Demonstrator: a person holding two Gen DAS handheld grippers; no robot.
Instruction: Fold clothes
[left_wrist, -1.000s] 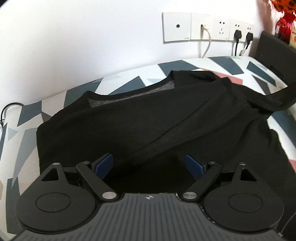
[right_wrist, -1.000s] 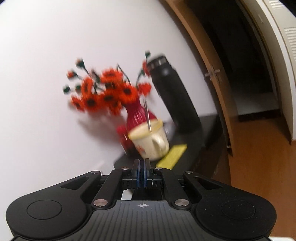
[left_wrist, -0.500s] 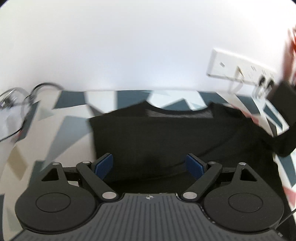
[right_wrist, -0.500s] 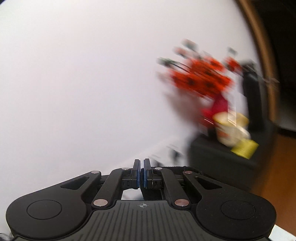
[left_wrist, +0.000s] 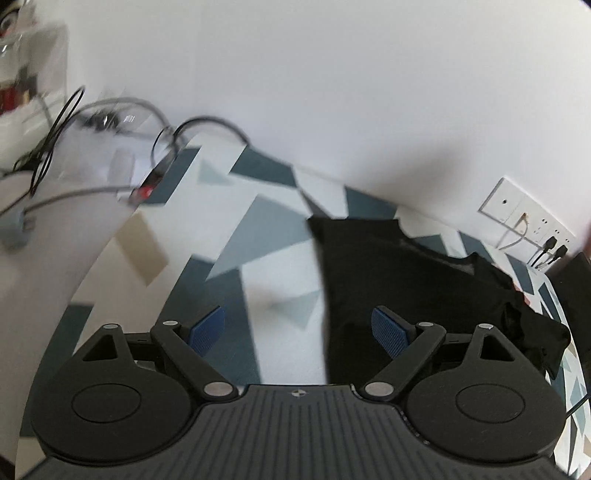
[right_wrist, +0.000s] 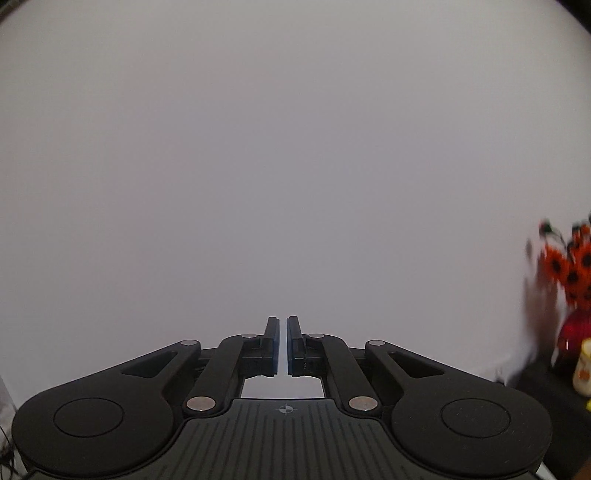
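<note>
In the view from my left wrist, my left gripper (left_wrist: 298, 330) has its jaws spread wide, and nothing is between the two blue pads (left_wrist: 388, 331). Under it lies the bed cover (left_wrist: 258, 229), white with grey, dark blue and beige triangles. The black T-shirt (left_wrist: 413, 288) lies flat on this cover toward the right side, with its neckline turned to the far edge by the wall. Its straight left edge passes just under the gap of my jaws, and the right pad is over the black cloth. At the right end, near the right edge of the bed, the cloth is bunched in a dark lump. On the white wall (left_wrist: 332, 92) at the right there is a row of sockets (left_wrist: 524, 218) with plugs and a pale cable in them. At the far left corner, beyond the bed, grey and black cables (left_wrist: 122, 122) loop over a pale surface; this part is blurred and I cannot tell more.

In the view from my right wrist, my right gripper (right_wrist: 282, 347) has its jaws nearly pressed together, with only a thin slit between them, and they hold nothing. It faces the bare wall. At the right edge I see orange flowers (right_wrist: 569, 262) in a red vase (right_wrist: 570, 332), blurred, and a cream cup (right_wrist: 583, 369) beside it on a dark surface. The T-shirt is not seen here.
</note>
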